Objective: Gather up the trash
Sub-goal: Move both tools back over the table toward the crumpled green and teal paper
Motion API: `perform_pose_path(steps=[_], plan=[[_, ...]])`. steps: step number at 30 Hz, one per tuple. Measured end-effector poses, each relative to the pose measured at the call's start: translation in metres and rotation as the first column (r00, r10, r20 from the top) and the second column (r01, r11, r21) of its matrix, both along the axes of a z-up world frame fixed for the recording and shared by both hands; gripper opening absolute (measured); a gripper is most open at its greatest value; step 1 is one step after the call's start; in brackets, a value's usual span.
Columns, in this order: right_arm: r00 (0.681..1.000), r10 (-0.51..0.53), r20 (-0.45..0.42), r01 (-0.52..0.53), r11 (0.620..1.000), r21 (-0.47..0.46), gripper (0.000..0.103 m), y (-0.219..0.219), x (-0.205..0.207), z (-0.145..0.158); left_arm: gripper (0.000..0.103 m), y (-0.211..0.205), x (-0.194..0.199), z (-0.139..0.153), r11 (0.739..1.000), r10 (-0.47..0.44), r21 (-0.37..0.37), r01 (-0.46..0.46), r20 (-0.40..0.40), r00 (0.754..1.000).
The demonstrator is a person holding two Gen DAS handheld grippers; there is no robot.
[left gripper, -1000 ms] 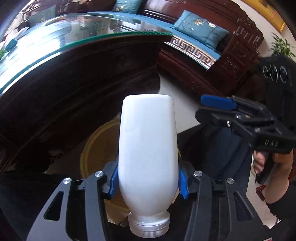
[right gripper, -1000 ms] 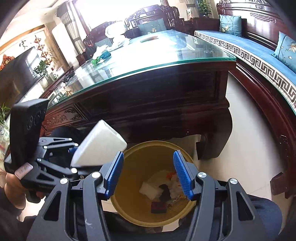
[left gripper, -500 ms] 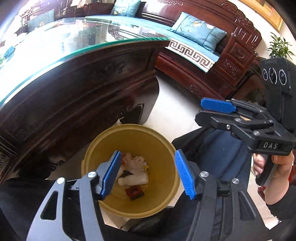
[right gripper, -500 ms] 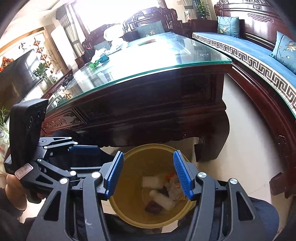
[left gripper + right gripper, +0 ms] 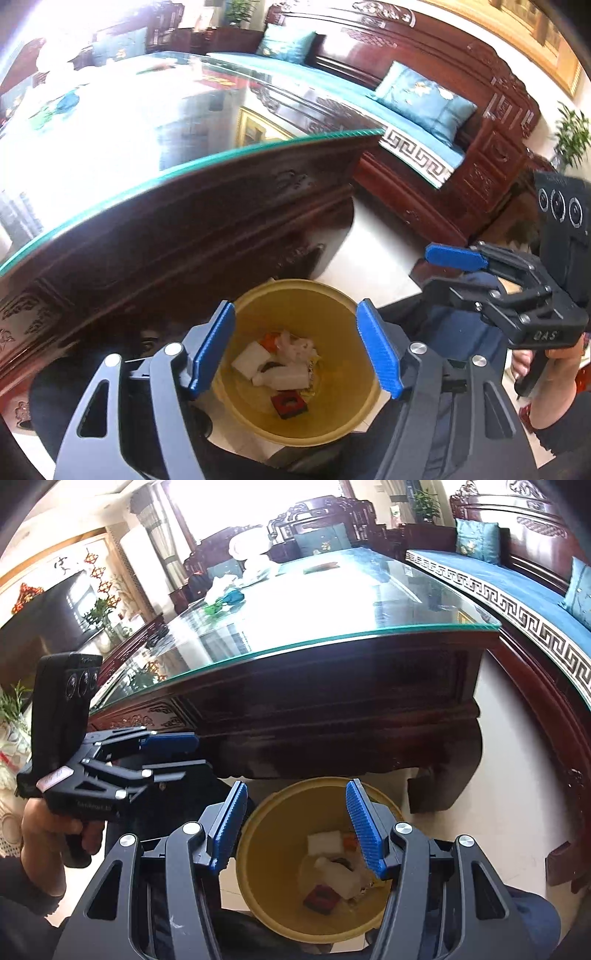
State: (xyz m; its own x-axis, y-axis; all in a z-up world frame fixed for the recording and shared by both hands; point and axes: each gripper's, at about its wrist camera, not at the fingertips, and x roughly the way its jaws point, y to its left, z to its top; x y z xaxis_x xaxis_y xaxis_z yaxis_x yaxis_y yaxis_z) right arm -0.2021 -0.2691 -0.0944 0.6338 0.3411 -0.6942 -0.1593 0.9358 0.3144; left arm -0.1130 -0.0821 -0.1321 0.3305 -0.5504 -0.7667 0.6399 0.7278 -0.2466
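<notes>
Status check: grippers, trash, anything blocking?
Left gripper empty, jaws just been opening. Right gripper open, empty. White plastic bottle lying in round yellow plastic bin with other scraps. Nothing blocking; more litter on glass-topped wooden table.

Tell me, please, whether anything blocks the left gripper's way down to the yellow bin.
Nothing visible does. The left gripper hangs right over the yellow bin, jaws just opened with nothing between them, and the bin's mouth lies uncovered. The white bottle already lies inside among other trash. The right gripper stays off to the side.
</notes>
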Motion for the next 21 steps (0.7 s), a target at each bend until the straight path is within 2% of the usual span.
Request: perform_pose_path(steps=[5, 11, 13, 21], plan=[[0.999, 0.039, -0.004, -0.039, 0.999, 0.024, 0.056, 0.013, 0.018, 0.005, 0.075, 0.024, 0.013, 0.013, 0.998, 0.055, -0.02, -0.055, 0.029, 0.998], [0.995, 0.096, 0.011, -0.096, 0.994, 0.048, 0.057, 0.035, 0.048, 0.018, 0.077, 0.058, 0.04, 0.032, 0.992, 0.121, -0.043, -0.118, 0.062, 0.991], [0.993, 0.113, 0.026, -0.114, 0.992, 0.052, 0.06, 0.042, 0.059, 0.025, 0.083, 0.069, 0.05, 0.039, 0.988, 0.146, -0.057, -0.142, 0.077, 0.986], [0.98, 0.169, 0.107, -0.177, 0.981, 0.076, 0.073, 0.07, 0.107, 0.051, 0.09, 0.106, 0.097, 0.062, 0.967, 0.241, -0.108, -0.229, 0.11, 0.964]])
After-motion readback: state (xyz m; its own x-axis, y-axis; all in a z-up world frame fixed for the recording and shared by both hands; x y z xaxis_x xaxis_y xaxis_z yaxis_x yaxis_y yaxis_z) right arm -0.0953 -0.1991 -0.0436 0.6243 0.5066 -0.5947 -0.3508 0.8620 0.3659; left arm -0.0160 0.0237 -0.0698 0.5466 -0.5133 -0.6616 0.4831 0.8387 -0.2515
